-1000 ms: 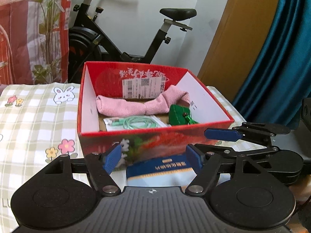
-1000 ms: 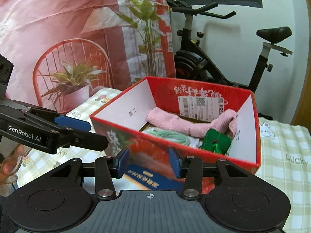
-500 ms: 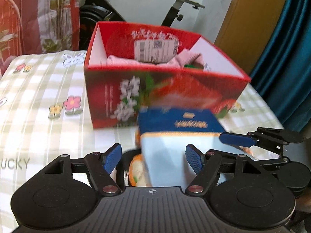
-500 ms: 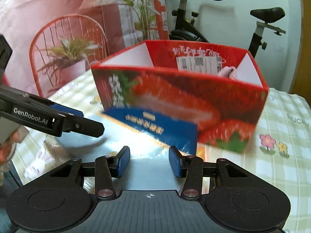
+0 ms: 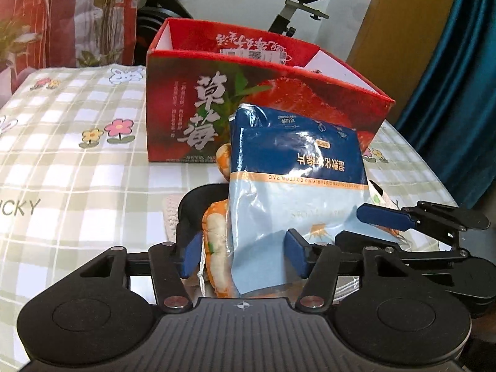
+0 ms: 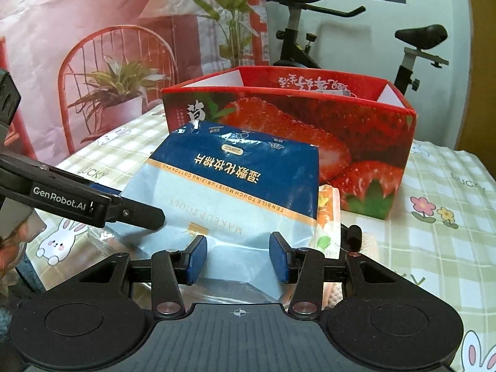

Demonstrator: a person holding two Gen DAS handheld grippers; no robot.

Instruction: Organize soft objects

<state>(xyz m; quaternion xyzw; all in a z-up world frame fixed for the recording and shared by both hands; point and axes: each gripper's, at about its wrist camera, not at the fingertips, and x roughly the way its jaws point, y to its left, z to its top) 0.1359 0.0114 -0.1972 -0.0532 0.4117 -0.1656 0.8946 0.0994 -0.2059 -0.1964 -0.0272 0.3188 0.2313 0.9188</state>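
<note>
A blue cotton-pad bag lies on a pile in front of the red strawberry box. My left gripper is open, its pads on either side of the bag's near end and an orange-and-white soft toy. My right gripper is open around the same bag; it also shows at the right in the left wrist view. The box stands just behind the bag. Its contents are hidden from both views.
A checked tablecloth with flowers and rabbits covers the table. A black object and a knitted piece lie under the pile. An exercise bike and a printed backdrop stand behind the table.
Both grippers have dropped and pulled back from above the box to the pile in front of it. The bag now sits between both pairs of pads. Both jaws stayed open.
</note>
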